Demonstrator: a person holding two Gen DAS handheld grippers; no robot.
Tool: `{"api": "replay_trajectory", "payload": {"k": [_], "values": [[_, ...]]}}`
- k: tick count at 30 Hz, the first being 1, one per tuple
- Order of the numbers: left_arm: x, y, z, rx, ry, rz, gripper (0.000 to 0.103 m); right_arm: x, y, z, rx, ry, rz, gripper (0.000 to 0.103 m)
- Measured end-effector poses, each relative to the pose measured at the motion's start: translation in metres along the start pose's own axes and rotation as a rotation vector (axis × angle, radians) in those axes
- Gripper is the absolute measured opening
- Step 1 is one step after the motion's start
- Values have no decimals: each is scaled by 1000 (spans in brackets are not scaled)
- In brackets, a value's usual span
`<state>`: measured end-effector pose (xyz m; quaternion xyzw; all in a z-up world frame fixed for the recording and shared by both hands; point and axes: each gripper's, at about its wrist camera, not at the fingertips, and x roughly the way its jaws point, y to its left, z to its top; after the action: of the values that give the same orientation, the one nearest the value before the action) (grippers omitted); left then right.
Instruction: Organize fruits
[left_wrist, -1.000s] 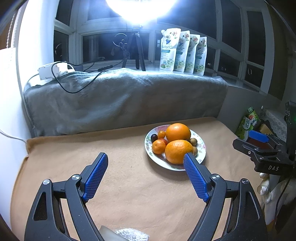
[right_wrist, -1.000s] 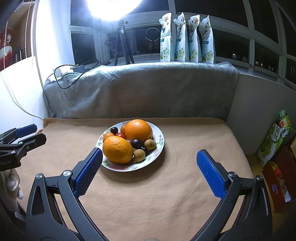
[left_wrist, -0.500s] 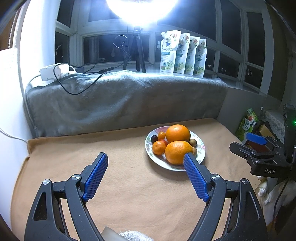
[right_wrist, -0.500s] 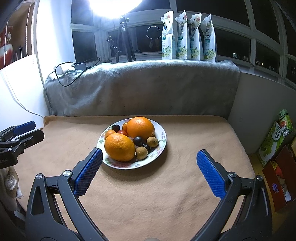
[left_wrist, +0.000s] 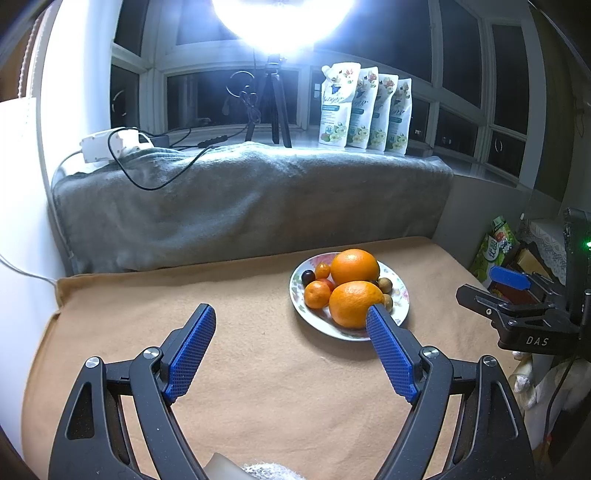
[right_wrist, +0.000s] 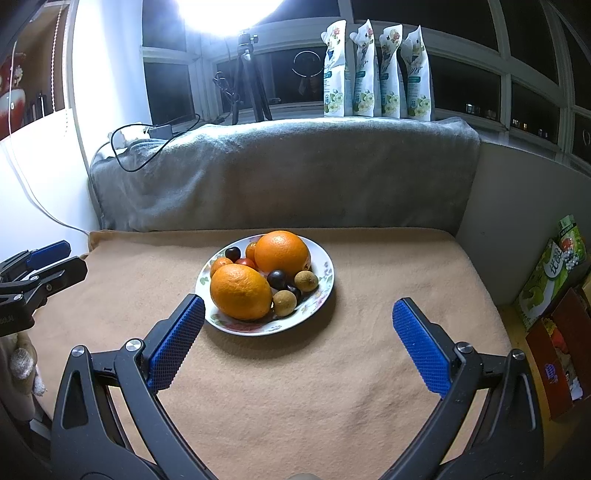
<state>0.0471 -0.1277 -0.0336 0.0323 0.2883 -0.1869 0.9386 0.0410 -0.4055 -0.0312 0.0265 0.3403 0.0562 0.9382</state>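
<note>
You are holding the left gripper (left_wrist: 290, 326) and the right gripper (right_wrist: 297, 319) wide and empty above the surface (right_wrist: 332, 387), because all fruits are lying together in the floral plate (right_wrist: 321, 291).

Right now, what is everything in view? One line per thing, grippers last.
plate: 1, white with floral rim, on the tan cloth
oranges: 2, orange, large, on the plate
small orange fruits: at least 2, on the plate's left side
dark round fruits: at least 2, on the plate
brown round fruits: 2, plate's right side
tan cloth: 1, covers the table
grey blanket: 1, behind the table
pouches: 4, white, on the sill
tripod: 1, black, under the lamp
left gripper: blue fingers, open
right gripper: blue fingers, open
</note>
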Motion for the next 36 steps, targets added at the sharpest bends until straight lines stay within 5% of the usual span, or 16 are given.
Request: {"api": "replay_trajectory", "payload": {"k": [36], "values": [[-2,0,-1,-3,-2,0,84,0,2,-1,1,3,4,103]]}}
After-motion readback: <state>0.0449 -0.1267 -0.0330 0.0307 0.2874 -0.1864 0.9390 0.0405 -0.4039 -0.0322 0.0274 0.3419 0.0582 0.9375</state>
